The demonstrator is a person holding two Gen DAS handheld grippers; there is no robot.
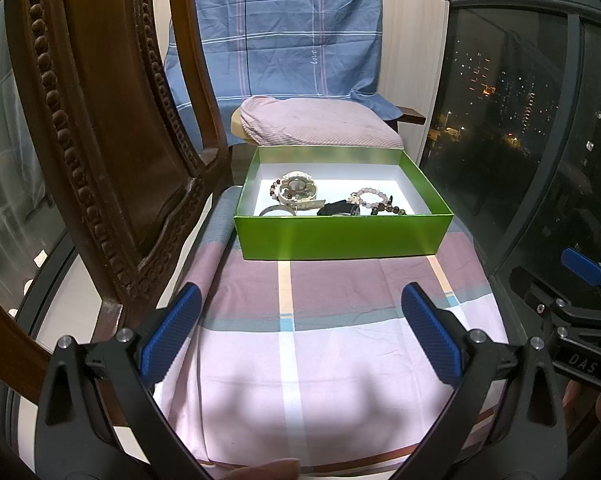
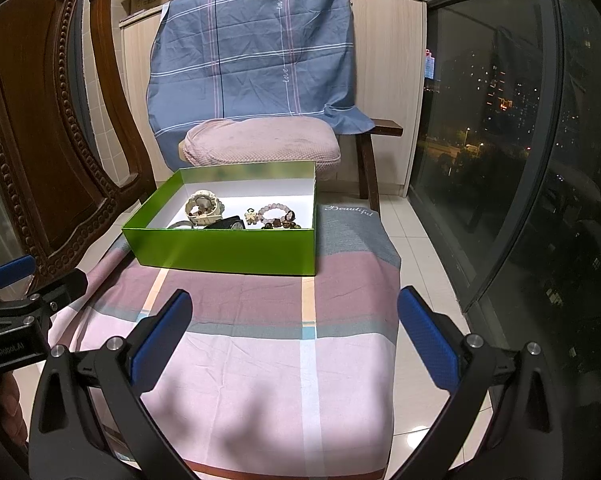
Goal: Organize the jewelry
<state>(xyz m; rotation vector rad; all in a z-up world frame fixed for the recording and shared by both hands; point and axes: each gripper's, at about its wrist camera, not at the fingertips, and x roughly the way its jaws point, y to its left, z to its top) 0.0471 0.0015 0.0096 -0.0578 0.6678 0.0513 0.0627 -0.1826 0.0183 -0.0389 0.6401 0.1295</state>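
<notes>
The jewelry sits heaped inside the green box (image 1: 342, 236), an open, lidless carton with a white interior standing at the far end of the plaid cloth (image 1: 292, 344). In the box I count one white watch (image 1: 298, 190) with a dark-bead bracelet lying over it, one silver bangle (image 1: 275, 211) toward the near-left corner, one black watch (image 1: 340, 208) in the middle, one pale pink bead bracelet (image 1: 370, 196) and one strand of dark brown beads (image 1: 392, 210) on the right; the pile overlaps, so a hidden piece is possible. The box's long axis runs left to right across both views, its long near wall facing the fingers. It lies straight ahead of the left gripper (image 1: 300, 336) and ahead and to the left of the right gripper (image 2: 294, 338), both well short of it with bare cloth between. Neither looks clearly nearer; the left one is better centred on the box, while the right one lines up with its right end and the bead bracelets (image 2: 276, 216). Both grippers have their blue pads spread wide and grasp nothing. Any coming reach would have to go forward and over the near wall, then down. Around this stand one carved wooden chair (image 1: 100, 152) at the left, one pink cushion (image 1: 320, 124) behind the box, one blue sheet (image 1: 284, 32) draped behind it, and a dark window (image 1: 512, 100) at the right.
</notes>
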